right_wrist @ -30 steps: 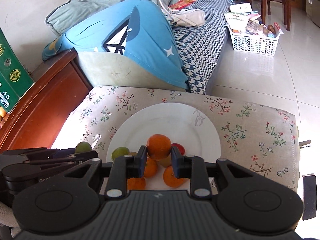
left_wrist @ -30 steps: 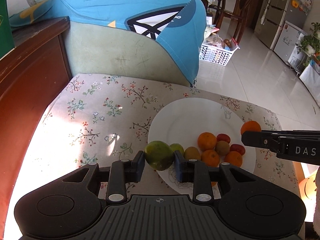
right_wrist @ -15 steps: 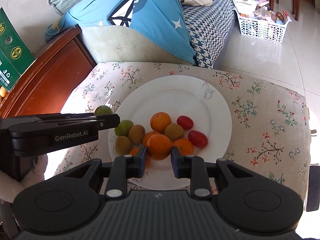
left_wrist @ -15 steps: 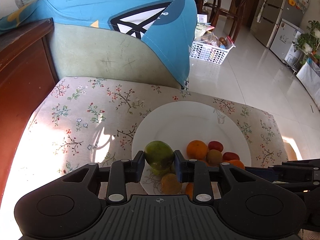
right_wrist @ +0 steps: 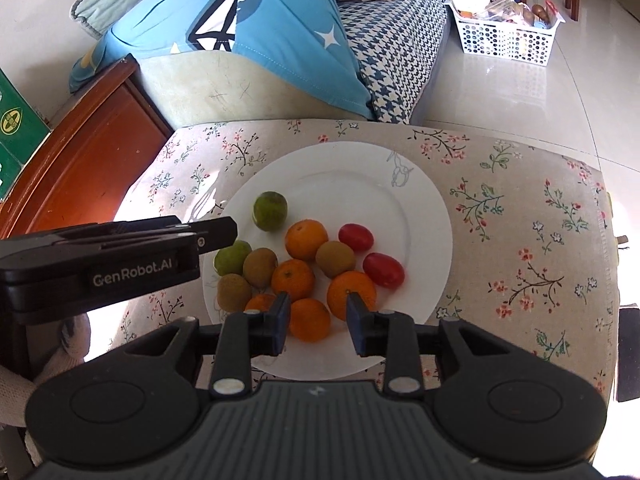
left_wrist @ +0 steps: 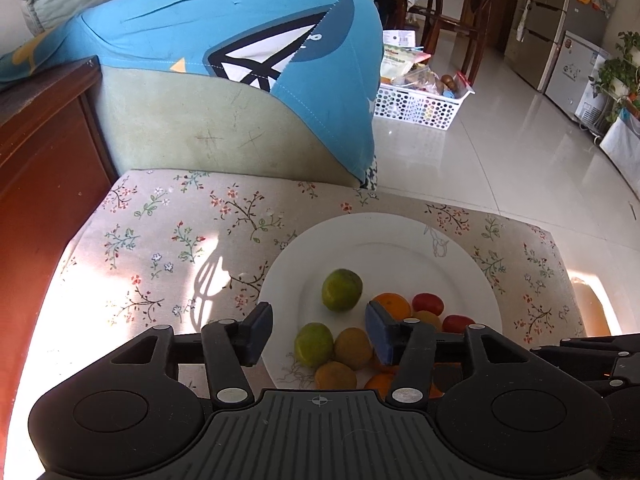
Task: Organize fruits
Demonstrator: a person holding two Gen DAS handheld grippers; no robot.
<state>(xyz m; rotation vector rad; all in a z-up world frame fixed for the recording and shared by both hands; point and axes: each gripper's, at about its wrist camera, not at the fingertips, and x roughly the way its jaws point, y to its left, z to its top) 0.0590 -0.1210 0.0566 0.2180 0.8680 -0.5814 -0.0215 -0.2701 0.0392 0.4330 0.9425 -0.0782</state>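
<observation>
Fruit sits gathered on the round white plate point(right_wrist: 424, 200), the round orange citrus point(right_wrist: 310, 319) between the right tool's point(right_wrist: 316, 322) just-parted pads, while the left tool point(left_wrist: 318, 334), likewise just spread, hangs empty near the green citrus point(left_wrist: 342, 290).

The plate point(right_wrist: 424, 216) sits on the stool point(right_wrist: 520, 216). All the fruit lies in the near half of the plate. One lime point(right_wrist: 270, 211) sits alone, farther back than the rest. Two tomatoes point(right_wrist: 356, 237) lie on the right side of the plate. The kiwis point(right_wrist: 260, 267) lie on its left side. Behind the plate is the sofa point(right_wrist: 400, 48) with a pillow point(right_wrist: 256, 12). A basket point(right_wrist: 506, 36) stands on the floor, far behind the plate, to the right.
</observation>
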